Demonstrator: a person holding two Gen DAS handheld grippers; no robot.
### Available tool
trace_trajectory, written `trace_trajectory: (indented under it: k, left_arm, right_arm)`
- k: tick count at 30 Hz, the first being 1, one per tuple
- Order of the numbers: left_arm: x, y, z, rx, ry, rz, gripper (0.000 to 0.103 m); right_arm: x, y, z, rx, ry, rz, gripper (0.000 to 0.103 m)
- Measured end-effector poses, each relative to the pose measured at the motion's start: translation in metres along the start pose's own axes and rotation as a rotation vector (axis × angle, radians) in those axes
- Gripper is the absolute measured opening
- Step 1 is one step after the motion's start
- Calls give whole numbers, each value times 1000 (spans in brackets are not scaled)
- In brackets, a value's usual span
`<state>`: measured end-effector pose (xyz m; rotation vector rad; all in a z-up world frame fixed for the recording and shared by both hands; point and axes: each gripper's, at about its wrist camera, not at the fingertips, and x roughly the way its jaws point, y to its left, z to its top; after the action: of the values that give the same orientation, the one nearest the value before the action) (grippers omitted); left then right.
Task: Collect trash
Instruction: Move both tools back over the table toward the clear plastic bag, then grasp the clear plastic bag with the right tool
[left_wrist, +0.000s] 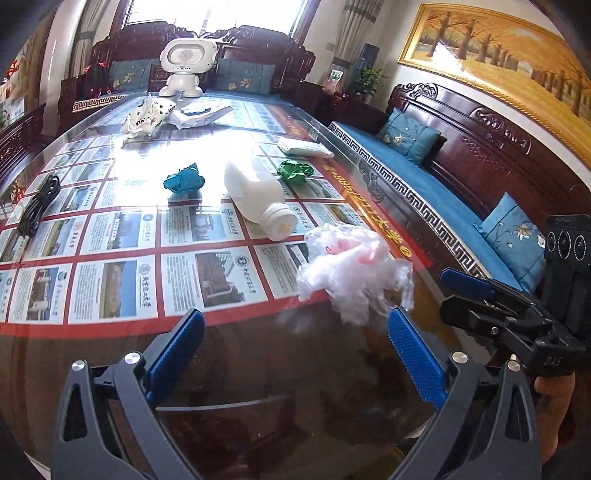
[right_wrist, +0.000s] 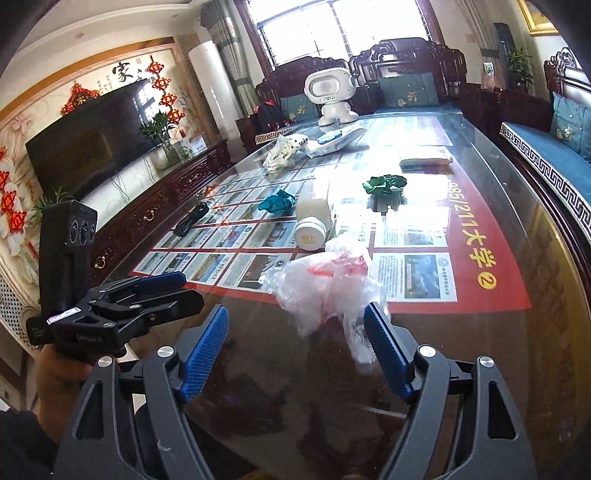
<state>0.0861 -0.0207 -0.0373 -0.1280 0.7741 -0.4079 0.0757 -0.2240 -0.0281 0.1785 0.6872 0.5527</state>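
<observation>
Crumpled clear plastic bag (right_wrist: 325, 288), pink inside, lay just ahead of the spread fingers; white bottle (right_wrist: 312, 221) on its side beyond; teal wad (right_wrist: 277, 201), green wad (right_wrist: 384, 183) farther.

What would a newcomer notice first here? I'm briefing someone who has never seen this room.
Probably the crumpled clear plastic bag with pink inside, lying on the glass-topped table just ahead of the open right tool. Behind it lies a white plastic bottle on its side, flanked by a teal wad and a green wad. At the far end stands a white toy robot.
</observation>
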Motion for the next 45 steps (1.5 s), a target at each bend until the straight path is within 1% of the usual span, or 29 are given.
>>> trace_trajectory:
  k: [4,8,9,12,18,20,22,23,25,28,31,33,37,41,45]
  left_arm:
    - [16,7,10,-9,11,2,99]
    - [32,12,17,-15,25,3,99]
    - [36,13,19,-16,28,2,99]
    - [46,15,21,-23,37,-3,99]
    - [59,20,25,-33,50,1,99]
    - [63,23,26,-40,55,7,99]
    - [67,25,27,-48,60,7,99]
    - [68,26,27,-50,61,8,99]
    - [69,26,27,-51,63,7,99]
    - [70,26,26,-53,66,6,99]
    - [71,24,28,-53,66,5,99]
    - [72,22,30,-53,62,5,99]
    - [75,15,37,-46,48,8,99]
    - [80,10,44,-55,32,17,99]
    - [88,7,52,-71,21,43,99]
  right_arm:
    - [18,-9,9,0,16,-15,75]
    - [37,-26,16,25,45,-32,80]
    - [42,-29,18,29,54,-30,84]
    - [59,-32,23,43,87,-17,86]
    - [82,-39,30,64,133,-10,86]
    - [88,-43,29,88,150,7,79]
    - [91,-47,28,117,164,52,64]
    - [91,-48,27,122,161,64,60]
    - [89,-46,24,111,149,73,49]
    - [84,-42,23,85,131,85,40]
    - [75,-40,26,56,97,65,36]
    - [68,-40,27,38,75,47,35]
    - [60,-44,29,30,63,20,35]
    - [53,-49,31,31,44,22,35]
    - [47,-55,31,36,29,18,35]
